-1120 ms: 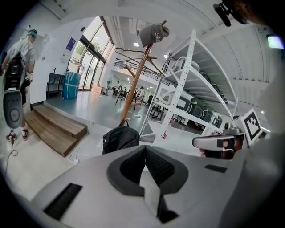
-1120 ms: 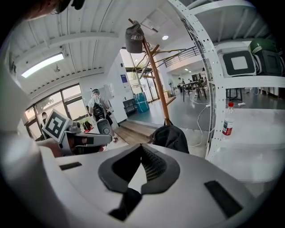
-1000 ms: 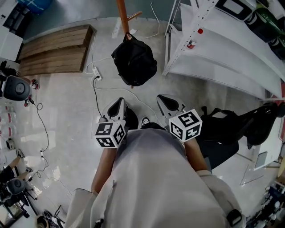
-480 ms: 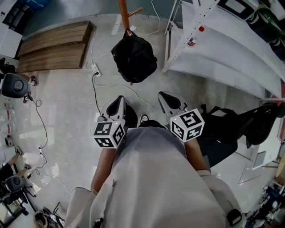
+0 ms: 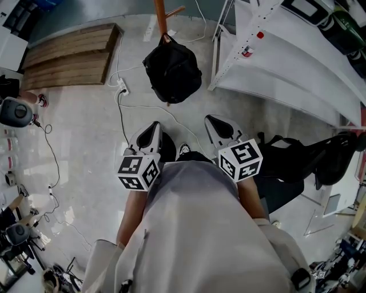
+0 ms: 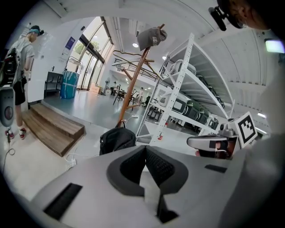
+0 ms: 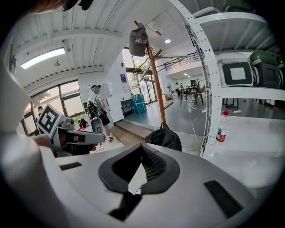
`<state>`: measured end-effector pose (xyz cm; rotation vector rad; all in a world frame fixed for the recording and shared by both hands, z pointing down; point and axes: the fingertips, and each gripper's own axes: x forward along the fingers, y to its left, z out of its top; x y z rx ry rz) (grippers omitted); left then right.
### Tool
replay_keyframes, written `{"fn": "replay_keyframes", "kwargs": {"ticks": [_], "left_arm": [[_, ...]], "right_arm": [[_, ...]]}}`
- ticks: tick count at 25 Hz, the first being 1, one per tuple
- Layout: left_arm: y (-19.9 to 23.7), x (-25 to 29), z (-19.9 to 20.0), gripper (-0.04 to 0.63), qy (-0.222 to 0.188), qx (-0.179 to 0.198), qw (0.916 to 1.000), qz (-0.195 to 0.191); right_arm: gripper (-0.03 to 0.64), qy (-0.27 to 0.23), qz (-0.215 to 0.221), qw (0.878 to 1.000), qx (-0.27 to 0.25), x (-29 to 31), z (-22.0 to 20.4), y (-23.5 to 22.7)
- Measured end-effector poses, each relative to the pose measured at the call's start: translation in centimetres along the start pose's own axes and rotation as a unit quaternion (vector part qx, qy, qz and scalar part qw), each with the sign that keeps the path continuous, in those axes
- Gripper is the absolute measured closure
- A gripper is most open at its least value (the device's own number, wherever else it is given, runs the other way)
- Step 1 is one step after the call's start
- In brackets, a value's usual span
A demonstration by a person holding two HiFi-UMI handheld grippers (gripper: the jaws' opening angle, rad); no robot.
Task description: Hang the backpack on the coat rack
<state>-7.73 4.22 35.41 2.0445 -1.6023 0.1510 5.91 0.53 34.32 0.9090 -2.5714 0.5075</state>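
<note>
While both jaws meet | one backpack (image 5: 172, 70), perhaps hung | one coat rack (image 5: 161, 17)

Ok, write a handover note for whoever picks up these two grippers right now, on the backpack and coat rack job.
Left gripper: jaws shut, nothing between them.
Right gripper: jaws shut, also empty. Both are held close in front of the body, well apart from the bag.
Black fabric backpack: low against the foot of the brown wooden coat rack, top loop by the pole. Whether it hangs from a low peg or sits on the floor cannot be told.
A grey cap sits on the rack's top.
Done: nothing certain.
Left: check the loop. If it is off a peg, probably grip it and lift it onto a free one.
</note>
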Motion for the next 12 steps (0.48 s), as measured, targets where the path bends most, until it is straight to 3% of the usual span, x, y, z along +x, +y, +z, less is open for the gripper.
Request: {"fn": "replay_keyframes", "kwargs": {"ticks": [12], "left_arm": [[-0.81,-0.49,-0.59,0.589,0.01,-0.004,0.9997,-0.023]], "right_arm": [[0.607,0.023,0.003,1.0,-0.012,0.36,-0.81,0.76]]}}
